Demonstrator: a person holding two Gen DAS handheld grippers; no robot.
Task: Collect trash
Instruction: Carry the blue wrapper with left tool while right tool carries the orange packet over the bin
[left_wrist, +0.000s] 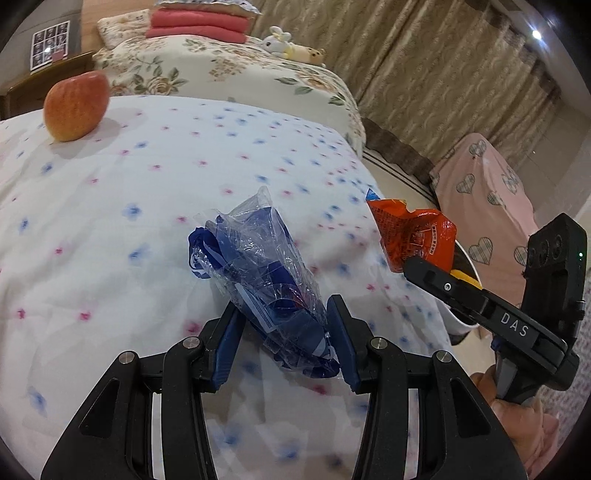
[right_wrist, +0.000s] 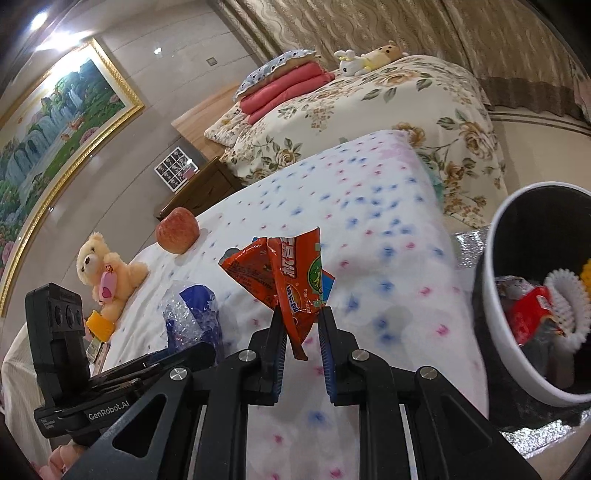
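Observation:
My left gripper (left_wrist: 285, 303) is shut on a crumpled blue-and-clear plastic wrapper (left_wrist: 258, 258), which sticks up from between its pads over the dotted bed cover. At the right of the left wrist view, my right gripper (left_wrist: 410, 264) pinches a red snack wrapper (left_wrist: 413, 232). The right wrist view shows that red wrapper (right_wrist: 291, 273) upright in the shut right gripper (right_wrist: 300, 312), held above the bed. The left gripper (right_wrist: 184, 360) sits low at the left there, with the blue wrapper (right_wrist: 192, 314). A white-rimmed trash bin (right_wrist: 496, 236) with rubbish inside stands at the right, beside the bed.
An apple (left_wrist: 75, 107) and a teddy bear (right_wrist: 107, 273) lie on the white dotted bed cover (left_wrist: 147, 221). A second bed with a floral cover (right_wrist: 369, 110) stands behind. A pink heart-patterned cloth (left_wrist: 487, 206) covers something beyond the bin. A person's hand (left_wrist: 517, 417) holds the right gripper.

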